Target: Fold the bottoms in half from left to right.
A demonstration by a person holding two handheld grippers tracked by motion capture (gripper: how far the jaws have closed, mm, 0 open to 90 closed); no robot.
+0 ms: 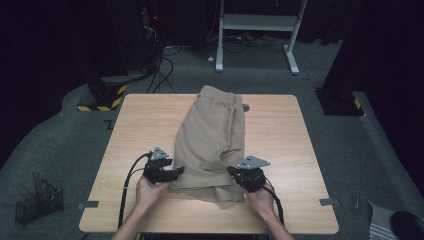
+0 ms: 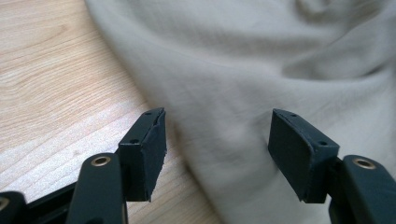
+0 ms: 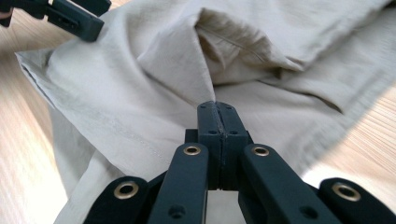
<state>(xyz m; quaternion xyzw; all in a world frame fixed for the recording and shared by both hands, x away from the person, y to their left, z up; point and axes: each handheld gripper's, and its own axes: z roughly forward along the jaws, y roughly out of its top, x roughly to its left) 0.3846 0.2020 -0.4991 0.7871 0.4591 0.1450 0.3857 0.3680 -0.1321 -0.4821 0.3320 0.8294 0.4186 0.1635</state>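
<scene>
Right gripper view | my right gripper pinches a fold of the beige cotton shorts on the wooden surface | left gripper gapes, empty | risk: one-sided lift bunches fabric.

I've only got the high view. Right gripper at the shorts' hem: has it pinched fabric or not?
Observer: The right gripper has its jaws shut together, with a ridge of the shorts running up from the tips; whether cloth is caught I can't tell.
Operator: And the left?
Observer: The left gripper is open, its pads apart with shorts cloth lying between them, not pressed.
Operator: Is the left one over cloth or table?
Observer: It straddles the cloth's edge: one pad sits over bare table, the other over fabric.
</scene>
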